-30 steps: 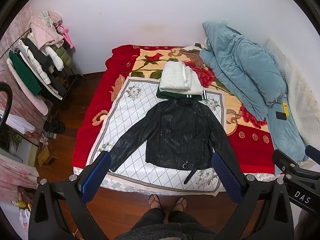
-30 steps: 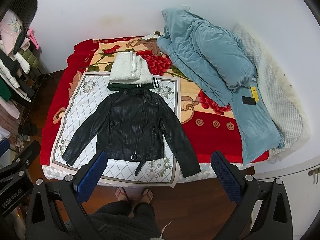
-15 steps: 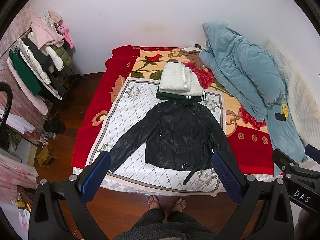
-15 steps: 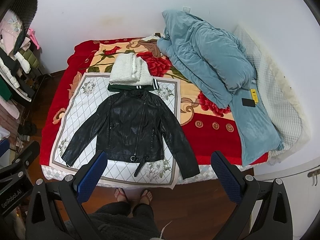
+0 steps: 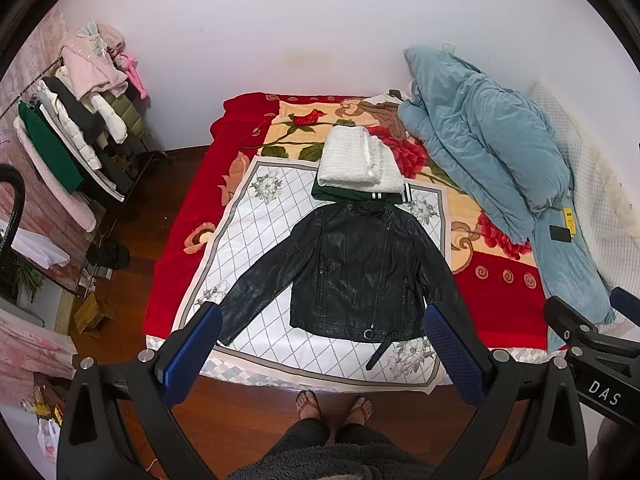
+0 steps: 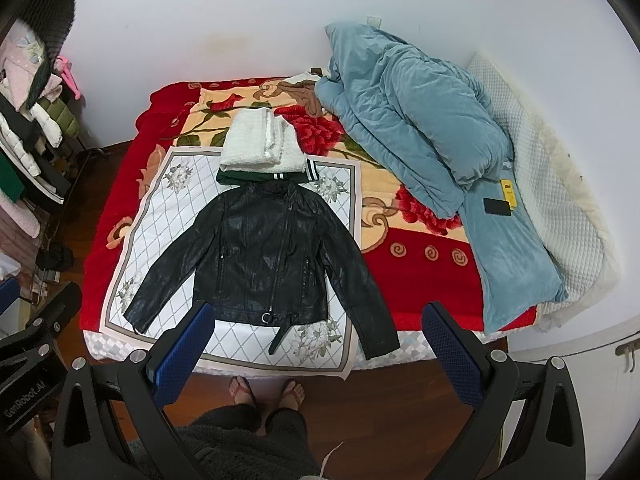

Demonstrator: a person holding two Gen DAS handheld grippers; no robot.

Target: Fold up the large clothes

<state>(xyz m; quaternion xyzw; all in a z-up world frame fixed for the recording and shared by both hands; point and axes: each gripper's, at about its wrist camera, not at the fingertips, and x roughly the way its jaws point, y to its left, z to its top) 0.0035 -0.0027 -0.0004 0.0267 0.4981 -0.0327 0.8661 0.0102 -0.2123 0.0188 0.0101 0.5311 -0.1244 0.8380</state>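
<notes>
Below, a black leather jacket lies spread flat on the bed; left gripper and right gripper hover wide open, empty.

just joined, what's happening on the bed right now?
A person stands at the foot of the bed holding a gripper in each hand. The left gripper and right gripper are both open, held above the bed and touching nothing. A black leather jacket lies spread flat, sleeves out, unfolded. Beyond its collar sits a folded stack: a white knit atop a green garment. A blue duvet is bunched on the right.
</notes>
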